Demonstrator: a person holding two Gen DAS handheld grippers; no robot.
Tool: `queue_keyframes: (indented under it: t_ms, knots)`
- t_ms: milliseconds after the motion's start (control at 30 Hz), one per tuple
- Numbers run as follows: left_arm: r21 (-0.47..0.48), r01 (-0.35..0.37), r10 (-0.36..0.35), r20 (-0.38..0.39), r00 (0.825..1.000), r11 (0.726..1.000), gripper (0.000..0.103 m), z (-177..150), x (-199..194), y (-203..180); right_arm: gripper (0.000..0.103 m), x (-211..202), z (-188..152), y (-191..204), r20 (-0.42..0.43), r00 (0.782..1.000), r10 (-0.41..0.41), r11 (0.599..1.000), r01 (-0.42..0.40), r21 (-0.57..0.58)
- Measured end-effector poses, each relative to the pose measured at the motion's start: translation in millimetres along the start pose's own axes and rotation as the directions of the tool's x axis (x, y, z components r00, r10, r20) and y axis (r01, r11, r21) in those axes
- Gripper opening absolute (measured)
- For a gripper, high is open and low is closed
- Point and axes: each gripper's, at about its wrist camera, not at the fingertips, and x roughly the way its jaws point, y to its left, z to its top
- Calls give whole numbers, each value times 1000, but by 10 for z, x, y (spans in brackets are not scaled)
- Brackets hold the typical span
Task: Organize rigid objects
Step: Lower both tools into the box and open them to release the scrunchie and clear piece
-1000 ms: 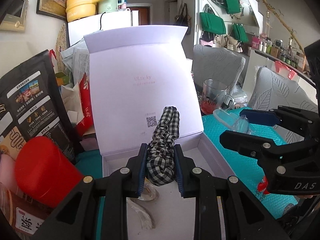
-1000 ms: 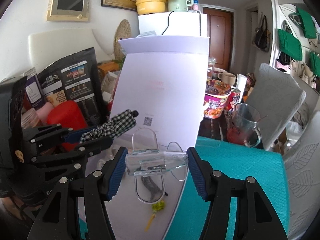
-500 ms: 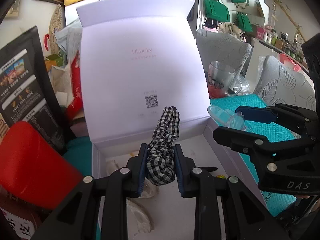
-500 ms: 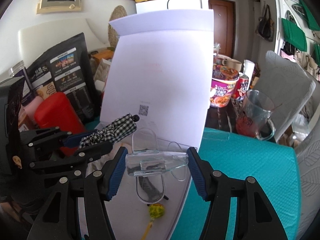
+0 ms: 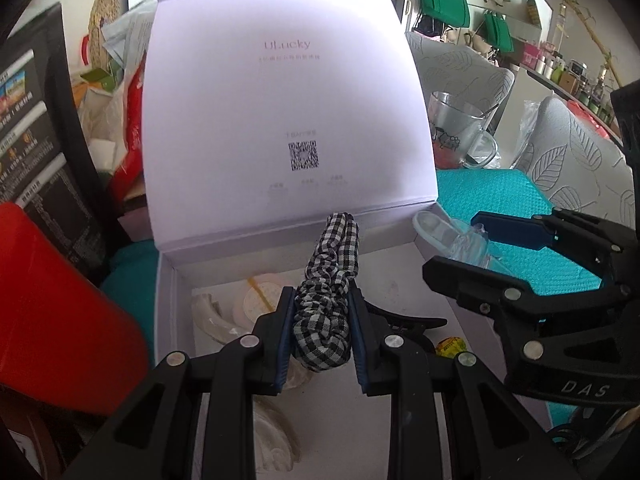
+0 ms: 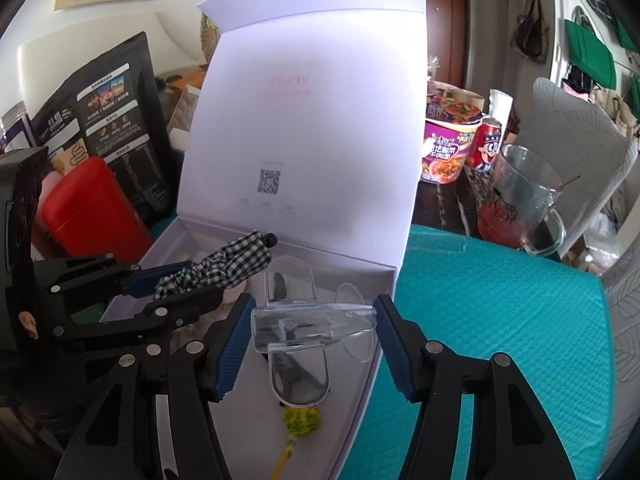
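Note:
My left gripper (image 5: 322, 312) is shut on a black-and-white checked scrunchie (image 5: 330, 276), held over the open white box (image 5: 172, 304). From the right wrist view the same scrunchie (image 6: 232, 264) sticks out of the left gripper (image 6: 172, 284) above the box's inside. My right gripper (image 6: 314, 330) is shut on a clear plastic holder (image 6: 312, 324), also above the box (image 6: 384, 276). In the left wrist view the right gripper (image 5: 464, 250) with that clear holder (image 5: 448, 232) hangs over the box's right wall. Inside lie a black clip (image 5: 412, 322), a cream clip (image 5: 212, 320) and a yellow candy (image 6: 302, 420).
The box's tall lid (image 5: 280, 120) stands upright behind. A red container (image 5: 52, 300) and black bags (image 6: 116, 120) crowd the left. On the right are a teal mat (image 6: 500, 340), a glass mug (image 6: 520, 204), a noodle cup (image 6: 448, 148) and a red can (image 6: 486, 144).
Both grippers have sunk toward the box with their loads still held. More of the box's inside and its contents has come into view.

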Motion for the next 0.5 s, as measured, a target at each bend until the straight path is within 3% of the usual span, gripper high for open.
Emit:
queue_keyframes:
  t_ms: [133,500]
  knots:
    - [-14,7,-8,-35,999,1000,25,-21,92,21,60,68,-10,-11,-23,999,24,1000,-24,14]
    - [-6,-24,24,-38,999,1000,25,-50,119,26,60,184,-42,-33,-49,998,24,999,-22,33]
